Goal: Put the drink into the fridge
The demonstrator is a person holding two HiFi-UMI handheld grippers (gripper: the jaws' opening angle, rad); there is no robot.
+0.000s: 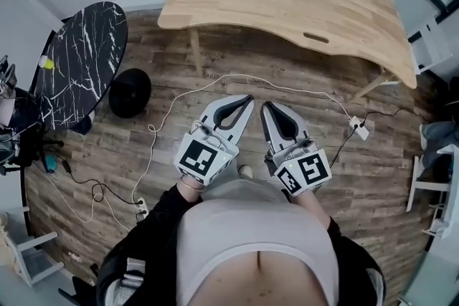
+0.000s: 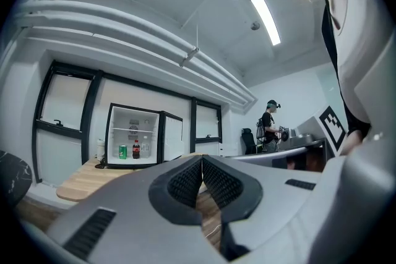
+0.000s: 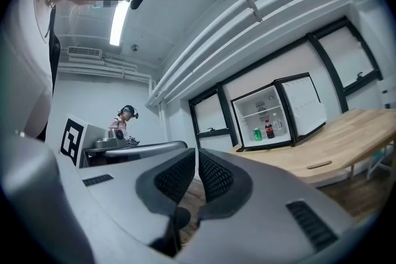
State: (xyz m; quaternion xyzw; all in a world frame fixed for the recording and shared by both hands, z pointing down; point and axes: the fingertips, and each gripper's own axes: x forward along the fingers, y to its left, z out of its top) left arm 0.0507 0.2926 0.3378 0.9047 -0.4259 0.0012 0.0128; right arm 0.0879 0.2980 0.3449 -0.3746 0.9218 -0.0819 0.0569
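Left gripper (image 1: pixel 246 99) and right gripper (image 1: pixel 267 106) are held side by side just in front of the torso (image 1: pixel 254 240), both pointing level and away. Each gripper's jaws are closed together, with nothing between them.

Grey left claw (image 1: pixel 248 99), right claw (image 1: pixel 265 105), black-white marker cubes (image 1: pixel 204 158), black sleeves (image 1: pixel 154 215)

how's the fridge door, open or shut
Open: the door stands swung out to the right, and a can and bottle show inside the fridge.
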